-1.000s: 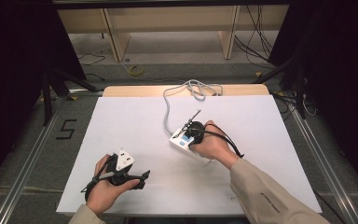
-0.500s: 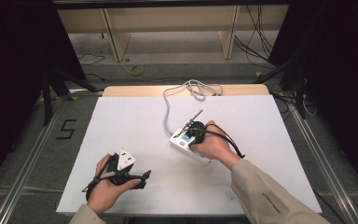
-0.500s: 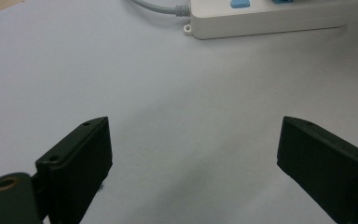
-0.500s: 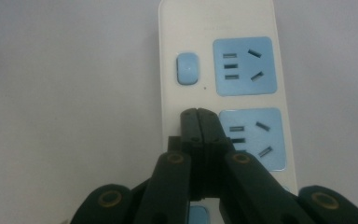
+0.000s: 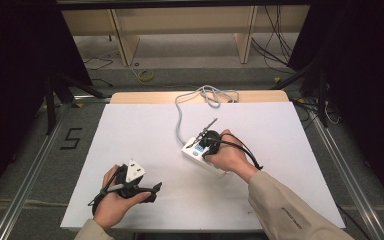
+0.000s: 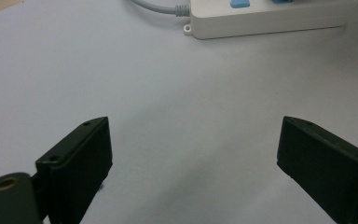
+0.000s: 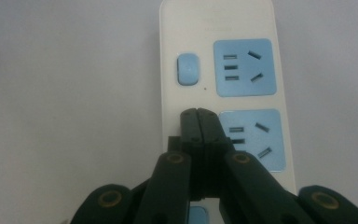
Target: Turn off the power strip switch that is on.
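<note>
The right gripper (image 7: 198, 112) stands with its jaws pressed flat together, nothing between them, the joined tips bearing down on the white power strip (image 7: 219, 70) where a switch button for the nearer socket would sit. Just ahead of the tips lies the next blue button (image 7: 188, 68), and to their right the two blue socket faces (image 7: 245, 67). In the high view the strip (image 5: 194, 149) lies under the right hand (image 5: 228, 157) near the middle of the table (image 5: 130, 130), its grey cord (image 5: 180, 117) running off to the far edge. The left gripper (image 6: 193, 163) is spread wide and holds nothing — it hovers over bare table, well apart from the strip (image 6: 265, 18), which lies ahead of its jaws. Risks, as judged: the strip is not braced by the idle gripper, so a push off the vertical could slide or swivel it on the smooth surface. The closed tips are narrow — if they ride off the button's edge they may skid onto the socket face beside it or slip toward the openings. Whether the tips are squarely centred on the button cannot be told, since they cover it.
</note>
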### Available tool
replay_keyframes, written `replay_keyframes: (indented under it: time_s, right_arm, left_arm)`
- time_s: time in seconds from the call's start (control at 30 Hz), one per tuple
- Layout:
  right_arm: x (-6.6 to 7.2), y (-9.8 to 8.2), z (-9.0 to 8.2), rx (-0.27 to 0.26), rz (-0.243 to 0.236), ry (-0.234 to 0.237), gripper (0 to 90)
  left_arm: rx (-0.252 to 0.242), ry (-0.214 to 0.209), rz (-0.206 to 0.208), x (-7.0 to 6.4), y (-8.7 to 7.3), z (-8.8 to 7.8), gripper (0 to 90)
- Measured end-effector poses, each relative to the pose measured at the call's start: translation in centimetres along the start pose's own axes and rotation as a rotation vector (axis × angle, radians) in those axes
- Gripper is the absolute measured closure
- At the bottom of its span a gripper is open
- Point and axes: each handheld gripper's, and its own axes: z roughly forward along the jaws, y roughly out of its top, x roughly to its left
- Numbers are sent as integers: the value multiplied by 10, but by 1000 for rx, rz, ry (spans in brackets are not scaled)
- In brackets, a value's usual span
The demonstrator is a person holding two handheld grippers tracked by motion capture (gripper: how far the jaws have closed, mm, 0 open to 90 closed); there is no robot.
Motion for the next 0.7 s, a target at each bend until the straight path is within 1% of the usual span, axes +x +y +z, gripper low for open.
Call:
replay_keyframes:
  time_s: [0.17,0.23,0.33,0.43,0.47,0.53,0.57,0.63,0.7]
  right_arm:
    - [1,0,0,-1,-7,-4,900]
    - [1,0,0,-1,-6,-5,900]
    - [1,0,0,-2,-9,-9,900]
    - [2,0,-1,-5,-17,-18,900]
    - [2,0,-3,-25,-16,-23,900]
    - [2,0,-5,-25,-7,-10,900]
    - [2,-1,-4,-32,-6,-3,900]
    - [0,-2,-5,-71,11,6,900]
    - [-1,-3,-8,-101,15,0,894]
  left_arm:
    - [-5,1,-7,0,0,0,99]
    - [0,0,2,0,0,0,98]
    - [2,-1,3,0,0,0,99]
    - [-2,0,-3,0,0,0,100]
    - [-1,0,-1,0,0,0,100]
    - [1,0,1,1,0,0,100]
    - [-4,2,-5,0,0,0,100]
    - [-6,1,-6,0,-1,0,100]
    - [-3,2,-6,1,-1,0,100]
